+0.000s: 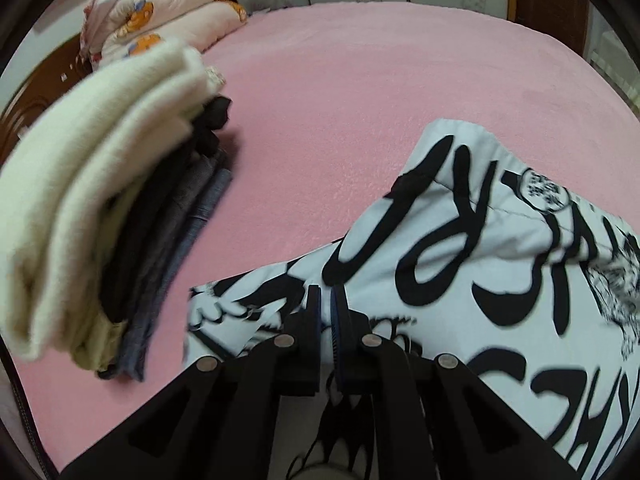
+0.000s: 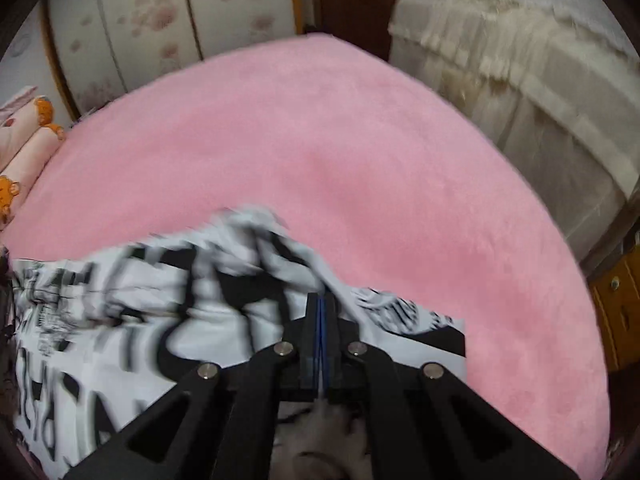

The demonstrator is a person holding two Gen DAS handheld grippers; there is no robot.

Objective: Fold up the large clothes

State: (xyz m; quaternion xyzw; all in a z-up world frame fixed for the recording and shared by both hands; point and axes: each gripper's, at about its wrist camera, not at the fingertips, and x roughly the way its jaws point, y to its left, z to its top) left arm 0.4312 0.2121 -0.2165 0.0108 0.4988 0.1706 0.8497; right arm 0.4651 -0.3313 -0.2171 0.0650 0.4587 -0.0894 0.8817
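A white garment with large black lettering (image 1: 460,264) lies rumpled on the pink bed (image 1: 360,92). My left gripper (image 1: 326,292) is shut on a fold of this garment near its left end, with cloth pinched between the pads. In the right wrist view the same printed garment (image 2: 132,320) spreads to the left and is blurred. My right gripper (image 2: 320,300) is shut on its cloth, which rises to a peak at the fingertips. The pink bed (image 2: 360,152) stretches beyond it.
A stack of folded clothes (image 1: 120,216), cream on top with black and denim layers below, sits at the left. Pink pillows with bear prints (image 1: 168,16) lie at the bed's far left. A cream frilled cover (image 2: 520,80) and a wooden drawer unit (image 2: 620,304) stand to the right.
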